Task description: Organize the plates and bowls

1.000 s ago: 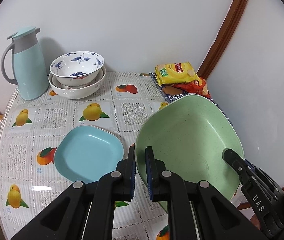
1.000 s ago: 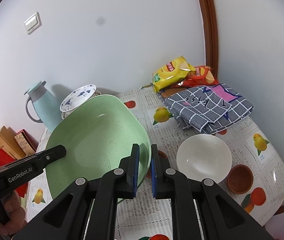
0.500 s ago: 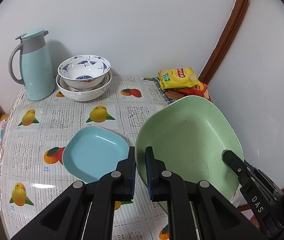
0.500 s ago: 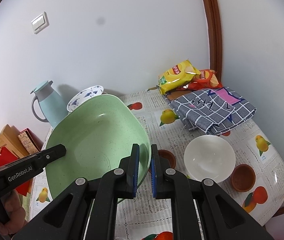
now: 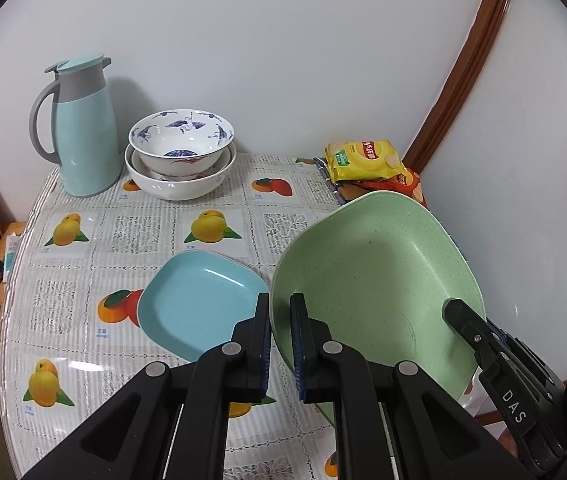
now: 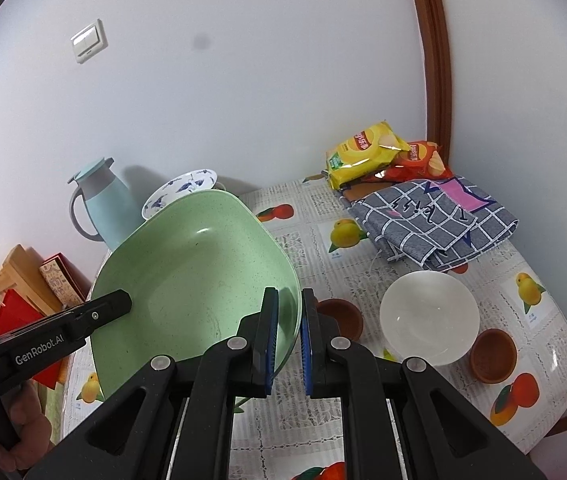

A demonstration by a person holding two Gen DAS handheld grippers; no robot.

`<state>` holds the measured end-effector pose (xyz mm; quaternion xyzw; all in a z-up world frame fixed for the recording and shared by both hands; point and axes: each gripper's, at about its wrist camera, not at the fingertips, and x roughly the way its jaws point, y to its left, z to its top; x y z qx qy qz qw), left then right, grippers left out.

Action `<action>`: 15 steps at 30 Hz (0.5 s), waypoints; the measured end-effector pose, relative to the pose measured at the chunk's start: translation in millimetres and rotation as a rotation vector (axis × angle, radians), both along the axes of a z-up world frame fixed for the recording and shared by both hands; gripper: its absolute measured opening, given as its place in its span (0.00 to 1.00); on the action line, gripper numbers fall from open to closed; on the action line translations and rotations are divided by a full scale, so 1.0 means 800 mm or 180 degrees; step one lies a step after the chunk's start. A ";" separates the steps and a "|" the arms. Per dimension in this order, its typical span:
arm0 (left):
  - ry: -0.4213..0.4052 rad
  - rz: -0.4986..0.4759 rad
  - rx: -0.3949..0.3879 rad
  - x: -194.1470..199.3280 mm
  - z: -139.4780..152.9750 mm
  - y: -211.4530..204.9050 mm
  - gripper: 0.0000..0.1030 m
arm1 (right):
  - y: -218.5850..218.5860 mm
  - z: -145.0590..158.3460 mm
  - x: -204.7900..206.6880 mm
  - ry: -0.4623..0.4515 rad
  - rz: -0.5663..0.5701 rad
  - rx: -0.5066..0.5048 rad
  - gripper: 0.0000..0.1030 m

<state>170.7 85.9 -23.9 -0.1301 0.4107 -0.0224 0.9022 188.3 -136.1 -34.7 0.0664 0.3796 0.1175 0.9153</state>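
Two hand-held grippers, one green plate

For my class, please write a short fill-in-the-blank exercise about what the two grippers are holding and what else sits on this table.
1. Both the left gripper and the right gripper clamp the rim of the ____ plate.
2. The crane-patterned bowl sits nested inside a larger ____ bowl.
3. The yellow chip bag lies on top of a ____ chip bag.
4. Beside the nested bowls stands a light blue ____.

Missing words: green; white; red; jug
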 end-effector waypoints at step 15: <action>0.0048 0.0134 -0.0028 -0.001 -0.010 0.027 0.09 | 0.029 -0.009 0.007 0.0052 0.0118 -0.0018 0.10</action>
